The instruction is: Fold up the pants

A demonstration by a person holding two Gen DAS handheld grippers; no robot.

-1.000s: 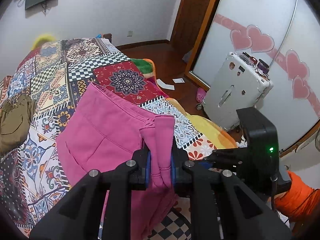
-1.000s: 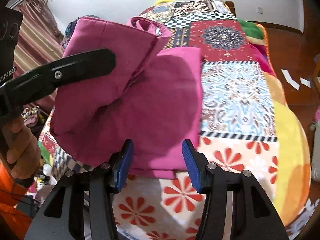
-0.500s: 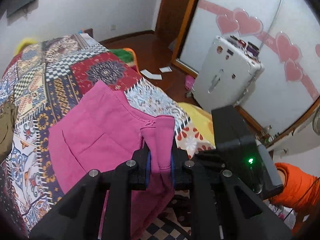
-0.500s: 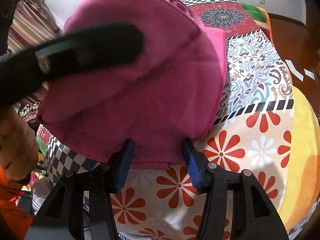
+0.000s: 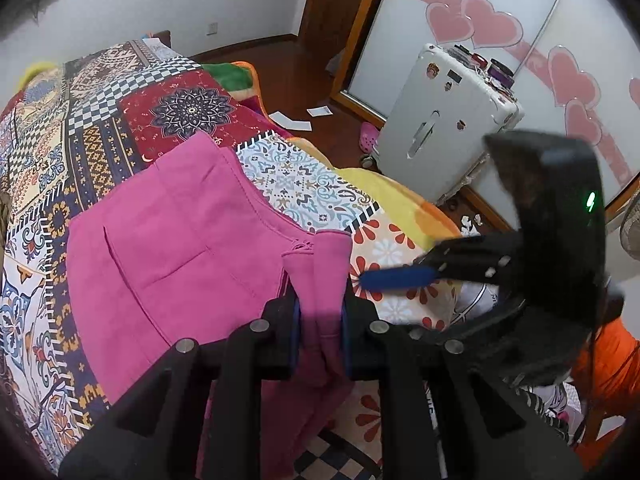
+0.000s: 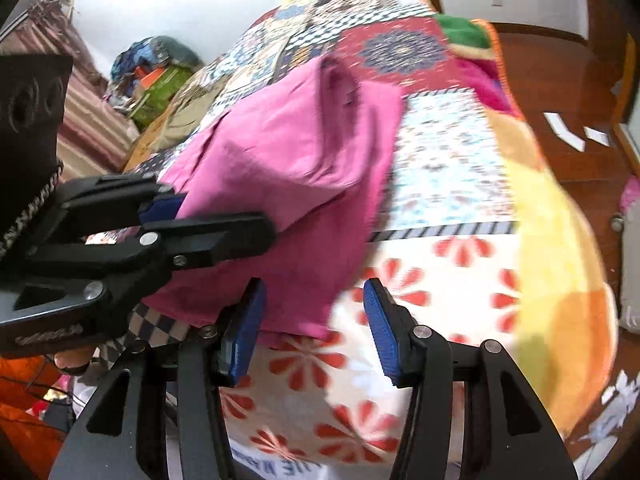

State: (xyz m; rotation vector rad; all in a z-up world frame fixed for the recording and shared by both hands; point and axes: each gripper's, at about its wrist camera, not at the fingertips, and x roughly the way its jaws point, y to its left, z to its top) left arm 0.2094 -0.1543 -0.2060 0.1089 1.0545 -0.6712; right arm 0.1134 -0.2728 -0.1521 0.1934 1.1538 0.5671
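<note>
Lowered since the earlier frame, the pink pants (image 5: 192, 240) are now draped closer to the patchwork bed (image 5: 120, 128). Left claw (image 5: 319, 316) is clenched on a bunched fold at the near edge. Right claw (image 6: 314, 330) is held released, nothing gripped, just beside the hem. White suitcase (image 5: 440, 128) is seen far right.

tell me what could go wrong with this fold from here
1. The left gripper is shut on only a bunched corner of the pink pants. A tug could slip it free or leave a crooked crease.
2. The right gripper is open and holds nothing, so the near hem hangs loose and may sag off the edge of the bed.
3. The two grippers are close together, so they might bump.
</note>
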